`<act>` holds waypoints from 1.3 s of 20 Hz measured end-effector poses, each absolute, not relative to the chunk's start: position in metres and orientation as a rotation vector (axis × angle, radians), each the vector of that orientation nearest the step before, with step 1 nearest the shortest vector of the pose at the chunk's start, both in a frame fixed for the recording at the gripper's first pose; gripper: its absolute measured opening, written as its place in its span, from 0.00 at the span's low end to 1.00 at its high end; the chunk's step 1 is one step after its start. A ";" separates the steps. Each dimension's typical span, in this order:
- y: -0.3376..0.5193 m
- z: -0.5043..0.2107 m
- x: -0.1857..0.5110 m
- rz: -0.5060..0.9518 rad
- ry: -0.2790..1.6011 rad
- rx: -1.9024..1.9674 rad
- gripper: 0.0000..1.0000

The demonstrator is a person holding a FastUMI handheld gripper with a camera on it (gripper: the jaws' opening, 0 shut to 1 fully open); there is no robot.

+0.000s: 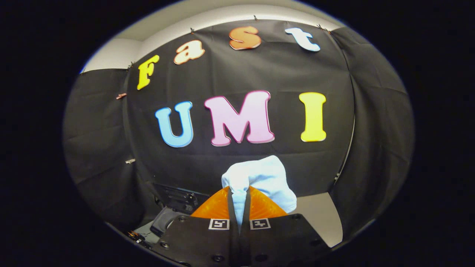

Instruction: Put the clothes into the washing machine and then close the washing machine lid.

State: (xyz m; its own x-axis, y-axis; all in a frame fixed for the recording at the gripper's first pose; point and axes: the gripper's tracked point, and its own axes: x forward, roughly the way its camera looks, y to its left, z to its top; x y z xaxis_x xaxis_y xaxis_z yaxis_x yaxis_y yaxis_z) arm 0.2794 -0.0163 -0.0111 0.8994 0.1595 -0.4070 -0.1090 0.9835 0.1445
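Note:
A light blue-white cloth (265, 180) bunches up above my fingers and is pinched between them. My gripper (239, 202) is shut on it, the two fingers almost touching with a thin strip of fabric in the gap. The cloth hangs lifted in front of the black booth wall. Low to the left, beyond the fingers, lies a dark machine part (174, 207) with a black panel and a rounded grey edge; I cannot tell whether it is the washing machine's lid.
A pale tabletop (323, 217) shows to the right of the fingers. Black cloth walls close in behind and on both sides. Some small dark hardware (139, 235) sits low on the left.

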 end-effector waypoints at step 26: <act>0.347 -0.147 0.272 0.852 0.530 0.104 0.05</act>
State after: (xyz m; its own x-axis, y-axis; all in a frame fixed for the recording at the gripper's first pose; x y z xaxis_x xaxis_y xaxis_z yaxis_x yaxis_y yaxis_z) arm 0.2724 0.3473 -0.1475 0.5379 0.7396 -0.4045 -0.6891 0.6622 0.2943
